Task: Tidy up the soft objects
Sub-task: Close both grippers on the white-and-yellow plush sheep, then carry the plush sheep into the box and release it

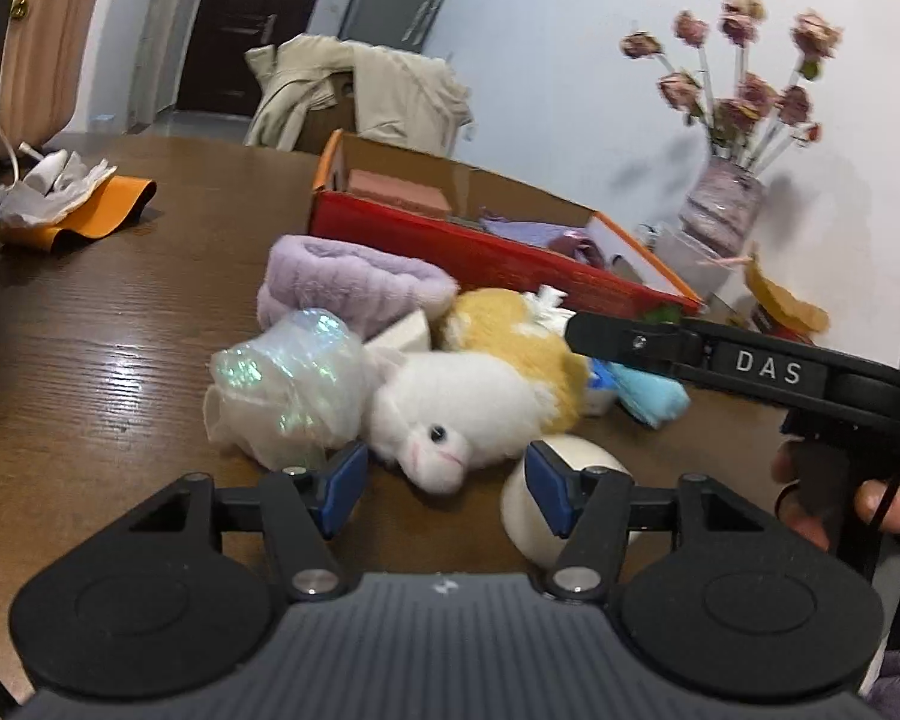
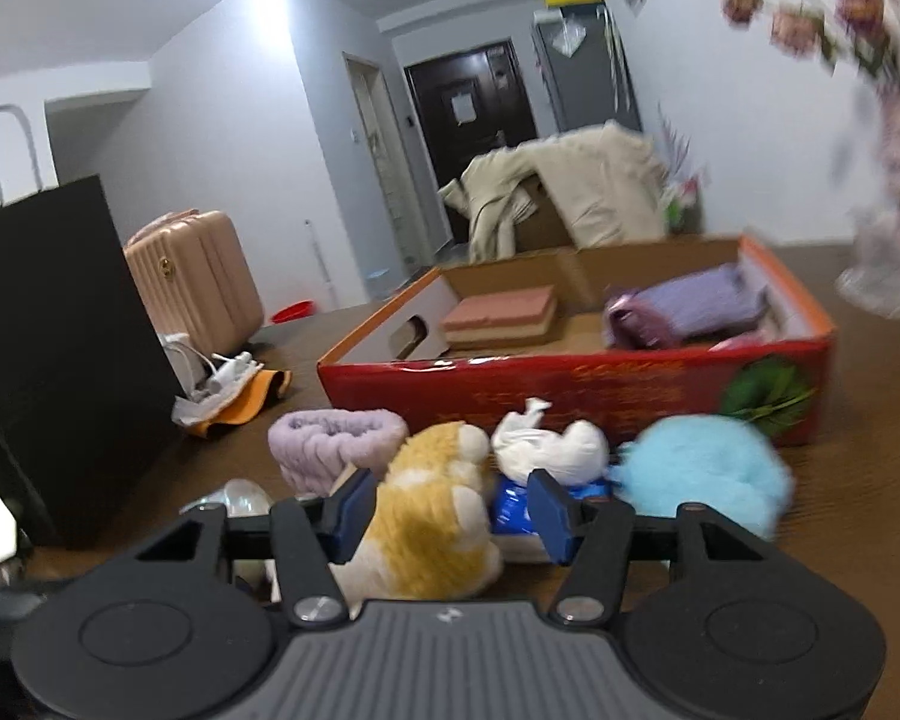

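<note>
A white and yellow plush toy (image 1: 474,402) lies on the wooden table among a lilac fuzzy band (image 1: 354,282), an iridescent wrapped bundle (image 1: 288,384), a blue fluffy thing (image 1: 654,396) and a white roll (image 1: 564,498). My left gripper (image 1: 447,489) is open, just in front of the plush's head. My right gripper (image 2: 450,510) is open around the plush's yellow back (image 2: 426,516); it shows in the left wrist view (image 1: 606,339) above the plush. The red cardboard box (image 2: 570,390) behind holds a lilac cloth (image 2: 690,306) and a pink block (image 2: 498,315).
A vase of dried flowers (image 1: 726,204) stands at the right by the wall. A black paper bag (image 2: 60,360) stands at the left. Crumpled paper on an orange sheet (image 1: 72,198) lies at the far left. A white knotted bundle (image 2: 546,444) and blue packet (image 2: 516,504) lie before the box.
</note>
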`<state>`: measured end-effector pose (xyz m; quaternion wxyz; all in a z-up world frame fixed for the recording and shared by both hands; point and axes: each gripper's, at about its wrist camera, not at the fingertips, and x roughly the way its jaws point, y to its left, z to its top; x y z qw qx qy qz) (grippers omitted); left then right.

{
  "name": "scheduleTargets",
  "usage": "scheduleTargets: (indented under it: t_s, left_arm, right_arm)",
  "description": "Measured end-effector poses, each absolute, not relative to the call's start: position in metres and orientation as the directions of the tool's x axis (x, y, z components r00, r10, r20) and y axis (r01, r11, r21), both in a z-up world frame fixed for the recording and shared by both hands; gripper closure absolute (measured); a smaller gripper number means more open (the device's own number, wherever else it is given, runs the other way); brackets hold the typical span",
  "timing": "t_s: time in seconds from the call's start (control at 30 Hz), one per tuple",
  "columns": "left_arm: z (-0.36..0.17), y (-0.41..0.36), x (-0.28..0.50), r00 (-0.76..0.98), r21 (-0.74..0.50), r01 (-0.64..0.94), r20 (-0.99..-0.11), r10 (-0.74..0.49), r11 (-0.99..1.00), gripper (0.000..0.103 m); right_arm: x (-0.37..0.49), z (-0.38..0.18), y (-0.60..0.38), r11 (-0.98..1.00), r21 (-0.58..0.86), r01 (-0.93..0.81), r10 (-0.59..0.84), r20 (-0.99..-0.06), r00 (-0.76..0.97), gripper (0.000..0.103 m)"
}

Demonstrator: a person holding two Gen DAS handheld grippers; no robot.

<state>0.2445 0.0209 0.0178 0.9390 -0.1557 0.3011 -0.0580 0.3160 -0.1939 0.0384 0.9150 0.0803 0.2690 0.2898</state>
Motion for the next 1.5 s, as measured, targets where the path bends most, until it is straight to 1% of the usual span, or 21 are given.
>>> scheduleTargets:
  t_s: [0.03, 0.07, 0.13, 0.2, 0.33, 0.43, 0.47, 0.53, 0.6, 0.67, 0.73, 0.77, 0.83, 0.97, 1.03, 1.07, 1.1, 1.23, 1.3, 1.4, 1.5]
  left_arm:
    - [0.017, 0.023, 0.249, 0.808, -0.338, 0.007, -0.553, -0.204, 0.941, 0.046]
    - [0.016, 0.025, 0.254, 0.804, -0.354, 0.009, -0.553, -0.217, 0.935, 0.052]
    - [0.016, 0.026, 0.260, 0.799, -0.370, 0.009, -0.557, -0.229, 0.929, 0.055]
    - [0.017, 0.022, 0.263, 0.791, -0.375, 0.035, -0.556, -0.255, 0.927, 0.059]
    - [0.018, 0.002, 0.268, 0.764, -0.401, 0.137, -0.540, -0.355, 0.906, 0.059]
    - [0.021, -0.018, 0.279, 0.760, -0.383, 0.188, -0.526, -0.381, 0.904, 0.061]
    - [0.021, -0.023, 0.284, 0.765, -0.375, 0.186, -0.525, -0.373, 0.908, 0.059]
    - [0.023, -0.031, 0.296, 0.778, -0.322, 0.131, -0.552, -0.299, 0.938, 0.058]
    - [0.029, -0.032, 0.296, 0.800, -0.296, 0.096, -0.544, -0.251, 0.950, 0.056]
    - [0.036, -0.028, 0.290, 0.804, -0.323, 0.100, -0.531, -0.267, 0.941, 0.050]
    - [0.040, -0.030, 0.285, 0.790, -0.357, 0.135, -0.524, -0.318, 0.924, 0.044]
    - [0.041, -0.033, 0.284, 0.772, -0.386, 0.162, -0.523, -0.361, 0.908, 0.039]
    - [0.039, -0.042, 0.284, 0.744, -0.436, 0.190, -0.521, -0.419, 0.880, 0.036]
    - [0.031, -0.058, 0.290, 0.702, -0.456, 0.207, -0.547, -0.456, 0.866, 0.037]
    - [0.025, -0.058, 0.294, 0.687, -0.476, 0.195, -0.557, -0.466, 0.857, 0.040]
    - [0.022, -0.057, 0.295, 0.679, -0.490, 0.193, -0.559, -0.476, 0.850, 0.046]
    - [0.019, -0.056, 0.297, 0.668, -0.511, 0.193, -0.557, -0.494, 0.838, 0.049]
    - [0.022, -0.057, 0.296, 0.673, -0.510, 0.193, -0.553, -0.491, 0.838, 0.051]
    - [0.035, -0.056, 0.291, 0.690, -0.507, 0.206, -0.531, -0.492, 0.837, 0.051]
    - [0.065, -0.048, 0.292, 0.743, -0.488, 0.242, -0.464, -0.484, 0.839, 0.051]
    - [0.092, -0.032, 0.312, 0.784, -0.453, 0.249, -0.425, -0.453, 0.856, 0.051]
  right_arm:
    - [0.323, 0.035, -0.191, 0.811, 0.327, -0.486, 0.585, -0.456, 0.671, 0.066]
    - [0.326, 0.032, -0.190, 0.802, 0.344, -0.488, 0.597, -0.462, 0.655, 0.070]
    - [0.322, 0.029, -0.192, 0.789, 0.366, -0.493, 0.614, -0.457, 0.644, 0.072]
    - [0.308, 0.030, -0.203, 0.795, 0.349, -0.496, 0.606, -0.455, 0.653, 0.077]
    - [0.274, 0.028, -0.239, 0.836, 0.362, -0.413, 0.547, -0.474, 0.690, 0.078]
    - [0.249, 0.027, -0.258, 0.848, 0.385, -0.365, 0.523, -0.487, 0.700, 0.082]
    - [0.244, 0.026, -0.260, 0.839, 0.398, -0.370, 0.535, -0.488, 0.689, 0.083]
    - [0.237, 0.026, -0.257, 0.823, 0.389, -0.414, 0.564, -0.463, 0.684, 0.083]
    - [0.232, 0.033, -0.259, 0.830, 0.355, -0.431, 0.554, -0.430, 0.713, 0.083]
    - [0.230, 0.043, -0.273, 0.842, 0.350, -0.410, 0.528, -0.385, 0.757, 0.083]
    - [0.233, 0.047, -0.291, 0.876, 0.336, -0.347, 0.461, -0.364, 0.809, 0.077]
    - [0.237, 0.045, -0.299, 0.879, 0.345, -0.330, 0.451, -0.371, 0.812, 0.069]
    - [0.251, 0.035, -0.313, 0.866, 0.408, -0.291, 0.459, -0.412, 0.788, 0.055]
    - [0.264, 0.015, -0.319, 0.813, 0.514, -0.274, 0.517, -0.420, 0.746, 0.054]
    - [0.269, 0.007, -0.322, 0.794, 0.548, -0.264, 0.534, -0.422, 0.732, 0.054]
    - [0.273, 0.004, -0.321, 0.789, 0.558, -0.257, 0.539, -0.427, 0.726, 0.055]
    - [0.276, 0.000, -0.320, 0.779, 0.572, -0.257, 0.550, -0.427, 0.717, 0.055]
    - [0.277, -0.003, -0.319, 0.765, 0.593, -0.252, 0.564, -0.426, 0.707, 0.061]
    - [0.274, 0.008, -0.319, 0.764, 0.586, -0.271, 0.566, -0.408, 0.716, 0.061]
    - [0.276, 0.038, -0.312, 0.765, 0.551, -0.332, 0.575, -0.354, 0.738, 0.061]
    - [0.307, 0.065, -0.296, 0.758, 0.523, -0.390, 0.598, -0.317, 0.736, 0.061]
